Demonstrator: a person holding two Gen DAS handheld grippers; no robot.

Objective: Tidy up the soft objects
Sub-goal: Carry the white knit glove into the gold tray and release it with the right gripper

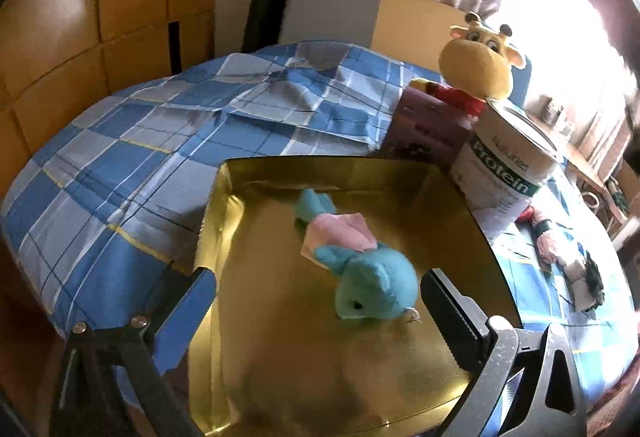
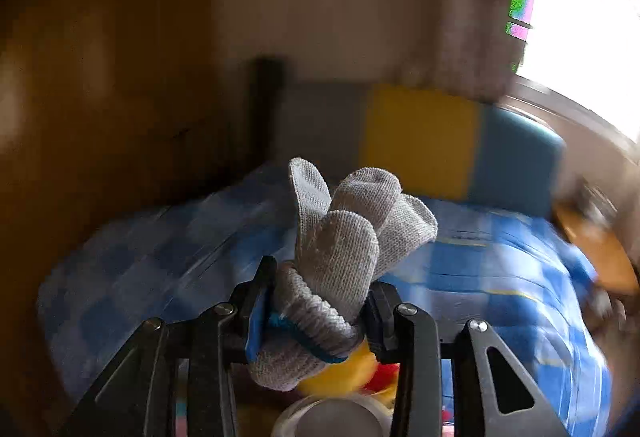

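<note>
In the left wrist view a teal plush toy with a pink cloth on its back lies in a shallow gold tray on the bed. My left gripper is open, its fingers on either side of the toy's head, just above the tray. A yellow giraffe plush in a red shirt sits behind a box at the far right. In the right wrist view my right gripper is shut on a grey knitted glove with a blue cuff, held up in the air above the bed.
A blue checked bedspread covers the bed. A white protein tub and a dark purple box stand behind the tray. Small cloth items lie at the right. A wooden wardrobe is on the left; a bright window at the right.
</note>
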